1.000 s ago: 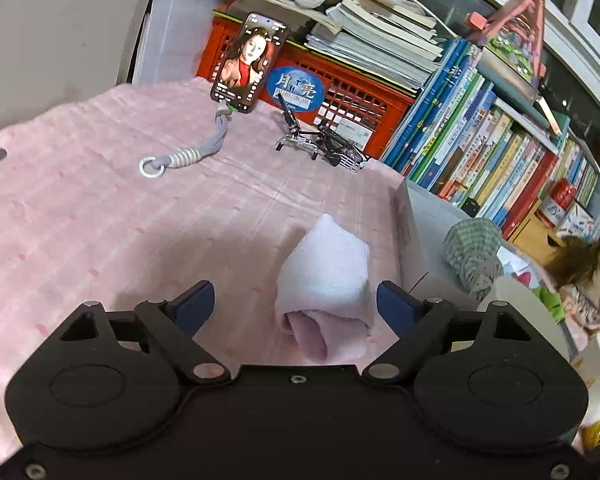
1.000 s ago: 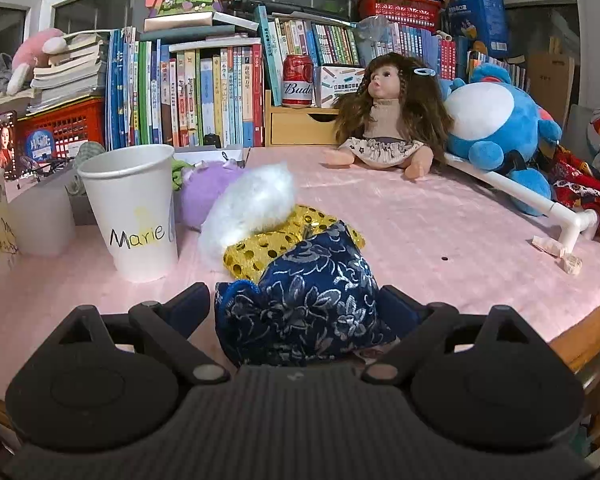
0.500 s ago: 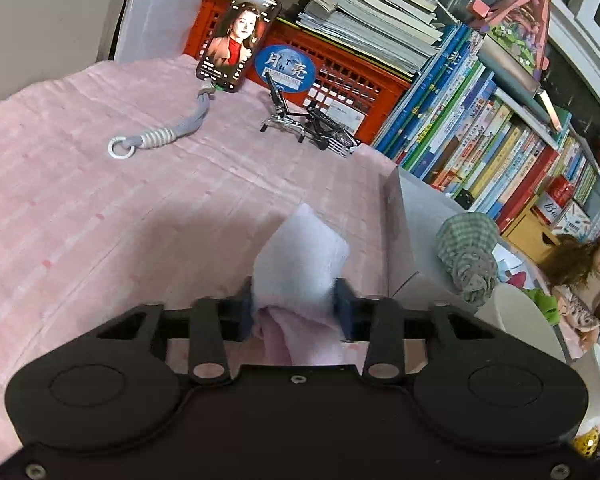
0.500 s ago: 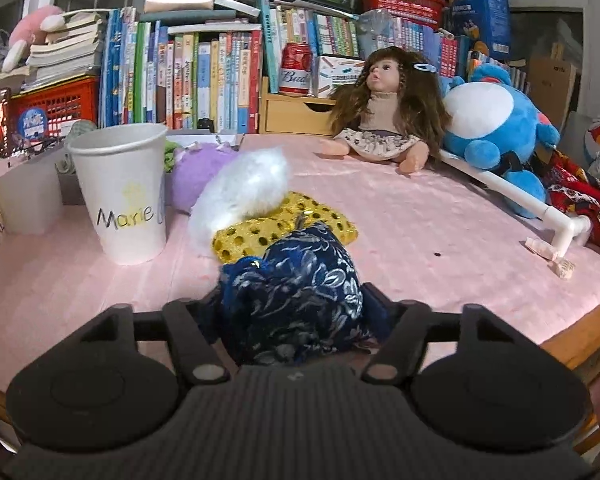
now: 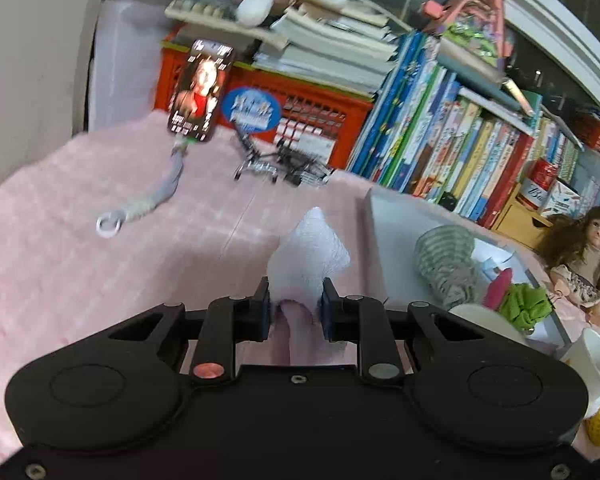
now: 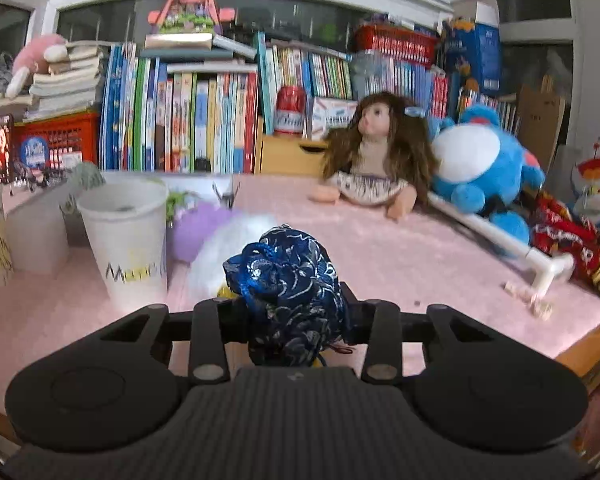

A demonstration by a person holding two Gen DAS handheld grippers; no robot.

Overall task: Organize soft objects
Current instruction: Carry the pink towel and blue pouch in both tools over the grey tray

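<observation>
One brown-haired doll (image 6: pixel 374 156), one blue plush toy (image 6: pixel 480 168), two white paper cups (image 6: pixel 126 240), approx. dozens of books (image 6: pixel 188 120).

The near end of the pink towel roll (image 5: pixel 308 258) drops out of sight behind the left gripper's body. Lettering on the paper cup (image 6: pixel 126 236) smears unreadable. The blue floral pouch (image 6: pixel 290 280) hides the right gripper's fingers and most of the white fluffy thing (image 6: pixel 220 256) behind. Phone (image 5: pixel 201 90) screen blurred.

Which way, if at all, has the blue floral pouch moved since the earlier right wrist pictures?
Yes. The blue floral pouch, clamped in the right gripper, has risen: it now hides the gold sequin fabric and overlaps the white fluffy toy.
</observation>
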